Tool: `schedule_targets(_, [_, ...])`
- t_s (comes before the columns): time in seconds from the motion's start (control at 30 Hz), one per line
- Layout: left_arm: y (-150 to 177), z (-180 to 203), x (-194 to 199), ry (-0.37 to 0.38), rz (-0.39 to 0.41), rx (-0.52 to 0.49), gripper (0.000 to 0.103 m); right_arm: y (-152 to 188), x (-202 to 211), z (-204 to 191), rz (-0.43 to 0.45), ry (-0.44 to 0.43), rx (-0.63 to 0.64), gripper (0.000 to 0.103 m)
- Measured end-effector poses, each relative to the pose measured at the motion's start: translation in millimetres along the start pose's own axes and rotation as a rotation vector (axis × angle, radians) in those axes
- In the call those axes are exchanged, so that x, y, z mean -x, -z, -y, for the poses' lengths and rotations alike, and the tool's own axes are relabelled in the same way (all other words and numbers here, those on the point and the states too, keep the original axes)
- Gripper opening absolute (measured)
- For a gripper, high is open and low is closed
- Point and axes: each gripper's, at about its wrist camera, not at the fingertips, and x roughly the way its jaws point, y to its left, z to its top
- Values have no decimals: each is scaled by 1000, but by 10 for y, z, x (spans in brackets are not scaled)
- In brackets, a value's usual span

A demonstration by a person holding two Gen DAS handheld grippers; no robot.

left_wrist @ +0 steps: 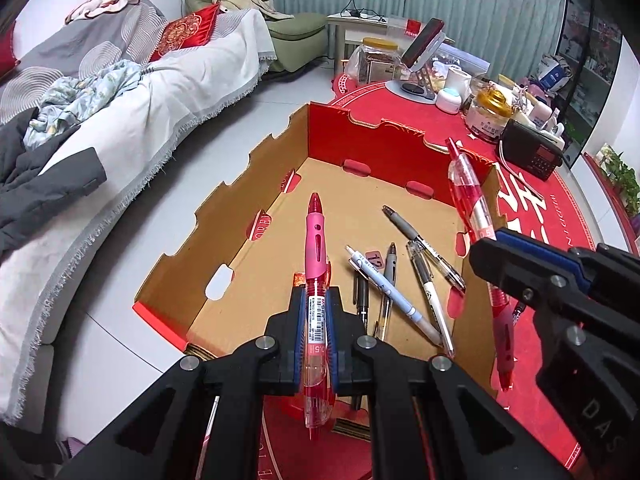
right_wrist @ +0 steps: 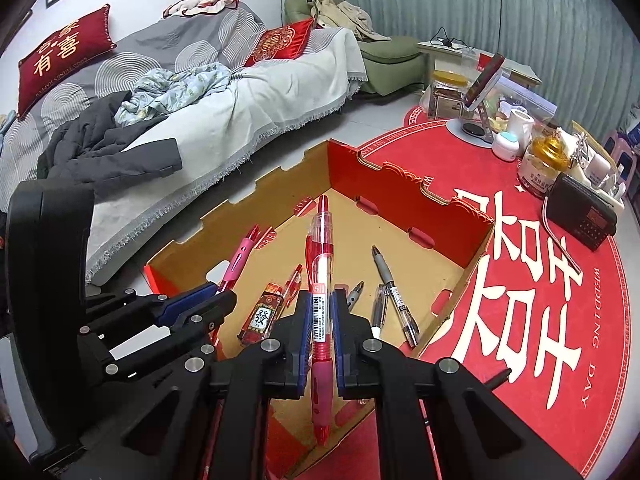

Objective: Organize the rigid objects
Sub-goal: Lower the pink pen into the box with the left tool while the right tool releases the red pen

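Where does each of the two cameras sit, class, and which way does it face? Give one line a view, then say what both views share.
Left wrist view: sits on the left claw, looking along its fingers into the cardboard box; that claw is shut on a pink-grip pen, and the right claw shows at right.
Right wrist view: sits on the right claw, facing the same box; it is shut on a red pen, with the left claw at left.
Shared: box, loose pens, red tablecloth, sofa.
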Motion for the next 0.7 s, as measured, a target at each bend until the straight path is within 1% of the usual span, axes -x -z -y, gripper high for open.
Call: schedule_targets(0.7, [-111, 0, -221, -11, -28, -6, 10, -67, -265, 120, -37, 3, -15, 11])
